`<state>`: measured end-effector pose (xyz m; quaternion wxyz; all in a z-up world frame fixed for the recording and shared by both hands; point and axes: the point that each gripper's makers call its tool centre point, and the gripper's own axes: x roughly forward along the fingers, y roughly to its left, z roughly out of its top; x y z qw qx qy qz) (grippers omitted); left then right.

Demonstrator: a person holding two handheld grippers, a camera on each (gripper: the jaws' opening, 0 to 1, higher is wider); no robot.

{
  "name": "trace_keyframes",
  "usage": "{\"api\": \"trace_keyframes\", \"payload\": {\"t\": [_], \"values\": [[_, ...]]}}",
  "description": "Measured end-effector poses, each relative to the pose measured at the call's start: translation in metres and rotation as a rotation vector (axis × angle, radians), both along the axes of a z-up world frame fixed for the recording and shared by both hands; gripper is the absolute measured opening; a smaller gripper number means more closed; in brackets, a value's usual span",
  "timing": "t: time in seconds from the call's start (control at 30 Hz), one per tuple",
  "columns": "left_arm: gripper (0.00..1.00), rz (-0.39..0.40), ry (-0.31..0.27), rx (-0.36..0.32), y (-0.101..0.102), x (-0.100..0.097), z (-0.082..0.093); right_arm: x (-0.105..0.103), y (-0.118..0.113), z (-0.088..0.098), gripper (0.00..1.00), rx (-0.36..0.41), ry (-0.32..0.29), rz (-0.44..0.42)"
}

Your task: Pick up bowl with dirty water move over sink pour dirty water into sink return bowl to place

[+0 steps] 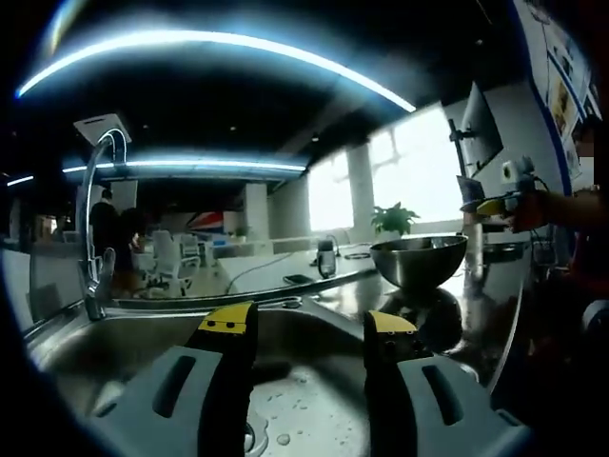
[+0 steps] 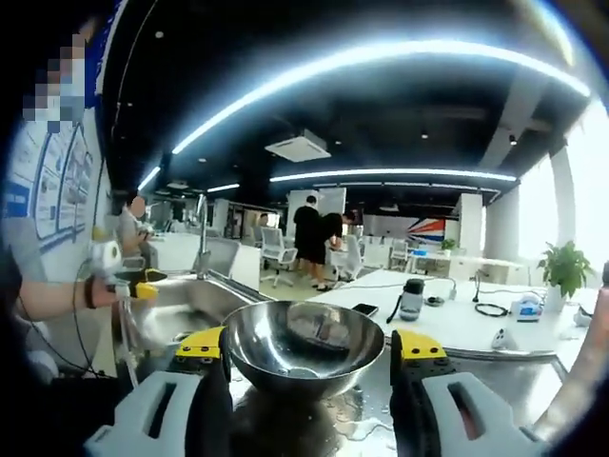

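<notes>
A shiny steel bowl (image 1: 419,262) stands upright on the wet steel counter to the right of the sink (image 1: 124,352). In the right gripper view the bowl (image 2: 303,347) lies just ahead, framed by the wide-apart jaws of my right gripper (image 2: 309,345), which is open. I cannot tell whether the jaws touch it. My left gripper (image 1: 309,319) is open and holds nothing, hanging over the wet sink basin. The right gripper (image 1: 495,205) appears just right of the bowl's rim. A hand holds the left gripper (image 2: 143,286) above the sink (image 2: 181,319).
A tall curved faucet (image 1: 95,190) rises at the sink's far left. Behind the counter, a white table (image 2: 447,324) carries a dark bottle (image 2: 411,298), a phone (image 2: 363,309) and cables. People and office chairs stand further back. A wall with posters (image 2: 48,190) is on the left.
</notes>
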<state>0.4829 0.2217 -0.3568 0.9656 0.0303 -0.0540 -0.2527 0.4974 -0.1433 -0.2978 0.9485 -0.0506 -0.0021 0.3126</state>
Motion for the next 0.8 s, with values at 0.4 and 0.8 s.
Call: {"api": "trace_keyframes", "payload": {"t": [0.4,0.8], "values": [[0.43,0.004,-0.004,-0.026,0.002,0.0,0.003,-0.014,-0.006,-0.007,0.69,0.061,-0.051,-0.002],[0.43,0.008,0.001,-0.001,0.001,0.002,0.0,-0.01,-0.022,-0.037,0.82,0.09,-0.091,-0.023]]}}
